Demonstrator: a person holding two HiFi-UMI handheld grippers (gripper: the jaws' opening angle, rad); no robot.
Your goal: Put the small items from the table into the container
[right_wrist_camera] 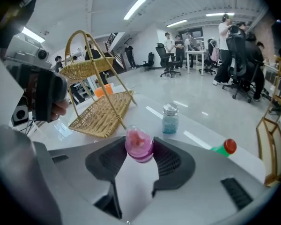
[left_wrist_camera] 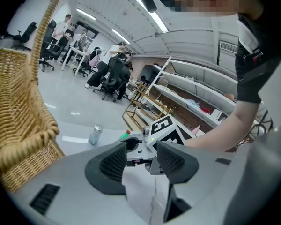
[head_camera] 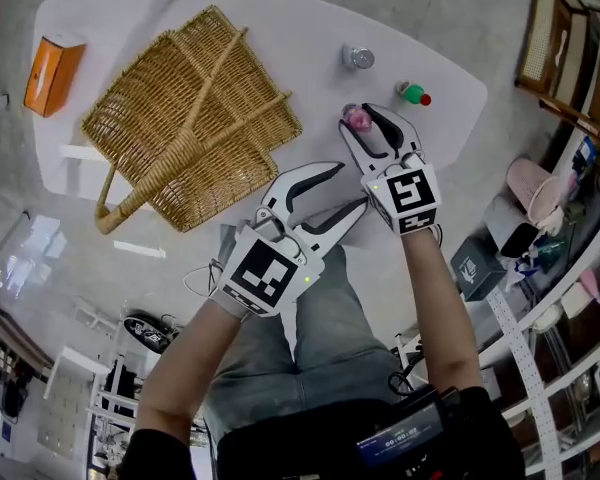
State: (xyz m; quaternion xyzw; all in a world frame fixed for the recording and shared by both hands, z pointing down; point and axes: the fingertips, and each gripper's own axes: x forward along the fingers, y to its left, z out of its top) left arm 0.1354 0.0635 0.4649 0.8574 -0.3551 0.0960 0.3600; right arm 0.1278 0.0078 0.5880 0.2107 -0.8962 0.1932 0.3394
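A small clear jar with pink contents [right_wrist_camera: 139,144] sits between the pads of my right gripper [right_wrist_camera: 139,156], which is shut on it just above the white table [head_camera: 310,28]. In the head view this pink jar [head_camera: 357,119] is at the tips of the right gripper [head_camera: 363,116]. My left gripper [head_camera: 325,193] is open and empty, near the table's front edge, right of the wicker basket [head_camera: 190,118]. In the left gripper view its jaws [left_wrist_camera: 140,161] stand apart with only the right gripper's marker cube [left_wrist_camera: 161,130] beyond them.
A silver-capped shaker jar [head_camera: 358,57] and a green bottle with a red cap [head_camera: 414,94] lie on the table beyond the right gripper. An orange box [head_camera: 52,73] sits off the far left edge. The basket has a tall handle [right_wrist_camera: 84,46]. Shelves stand at the right.
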